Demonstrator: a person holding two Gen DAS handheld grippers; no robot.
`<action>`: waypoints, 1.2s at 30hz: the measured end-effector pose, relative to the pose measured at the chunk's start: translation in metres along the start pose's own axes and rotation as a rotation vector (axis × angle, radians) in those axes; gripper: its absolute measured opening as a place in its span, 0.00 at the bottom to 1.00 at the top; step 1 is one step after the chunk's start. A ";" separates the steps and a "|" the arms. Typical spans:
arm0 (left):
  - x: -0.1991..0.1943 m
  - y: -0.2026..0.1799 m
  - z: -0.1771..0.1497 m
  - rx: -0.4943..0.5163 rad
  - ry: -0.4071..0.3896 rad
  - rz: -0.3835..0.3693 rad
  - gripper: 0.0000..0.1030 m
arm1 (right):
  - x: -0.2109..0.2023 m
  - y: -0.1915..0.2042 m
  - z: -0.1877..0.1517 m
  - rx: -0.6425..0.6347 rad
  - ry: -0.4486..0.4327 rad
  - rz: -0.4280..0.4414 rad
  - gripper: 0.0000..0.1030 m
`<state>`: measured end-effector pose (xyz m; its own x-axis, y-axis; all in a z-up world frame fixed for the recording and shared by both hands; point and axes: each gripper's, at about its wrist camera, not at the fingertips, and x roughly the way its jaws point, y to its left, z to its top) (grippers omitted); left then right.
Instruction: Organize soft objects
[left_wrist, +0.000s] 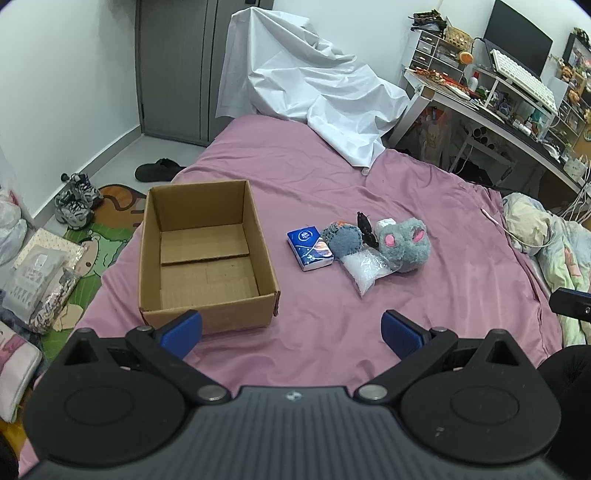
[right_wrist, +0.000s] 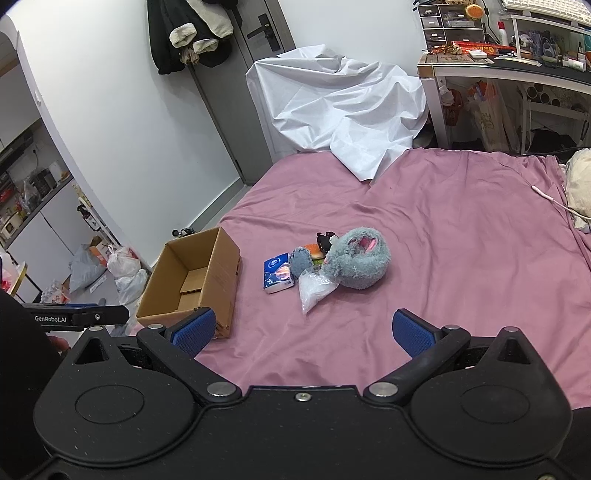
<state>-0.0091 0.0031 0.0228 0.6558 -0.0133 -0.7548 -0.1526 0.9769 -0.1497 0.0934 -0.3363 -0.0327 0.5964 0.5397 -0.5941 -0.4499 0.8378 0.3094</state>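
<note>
An open, empty cardboard box (left_wrist: 207, 254) sits on the pink bed sheet; it also shows in the right wrist view (right_wrist: 192, 280). To its right lies a small pile: a blue tissue pack (left_wrist: 309, 248) (right_wrist: 277, 272), a grey plush ball (left_wrist: 341, 238) (right_wrist: 300, 260), a clear plastic bag (left_wrist: 365, 267) (right_wrist: 314, 288), a black item (left_wrist: 365, 225) and a grey plush slipper with pink ears (left_wrist: 404, 242) (right_wrist: 356, 262). My left gripper (left_wrist: 291, 332) is open and empty, near the box's front. My right gripper (right_wrist: 303, 330) is open and empty, short of the pile.
The pink bed sheet (left_wrist: 424, 314) covers the bed. A white sheet (left_wrist: 306, 88) drapes over something at the bed's far end. A cluttered desk (left_wrist: 509, 96) stands at the right. Bedding (left_wrist: 554, 236) lies at the bed's right edge. Shoes and bags lie on the floor at left (left_wrist: 74, 199).
</note>
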 end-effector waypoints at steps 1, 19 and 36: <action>0.001 -0.001 0.000 0.004 -0.002 0.001 0.99 | 0.001 0.000 0.000 0.000 -0.002 -0.001 1.00; 0.033 -0.011 0.019 0.084 -0.020 -0.017 0.99 | 0.016 -0.003 0.000 -0.012 -0.044 -0.048 1.00; 0.071 -0.031 0.040 0.149 -0.032 -0.078 0.99 | 0.033 -0.024 -0.002 0.053 -0.050 -0.081 1.00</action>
<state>0.0718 -0.0196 -0.0008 0.6849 -0.0858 -0.7236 0.0094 0.9940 -0.1090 0.1224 -0.3386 -0.0617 0.6621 0.4727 -0.5816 -0.3642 0.8812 0.3016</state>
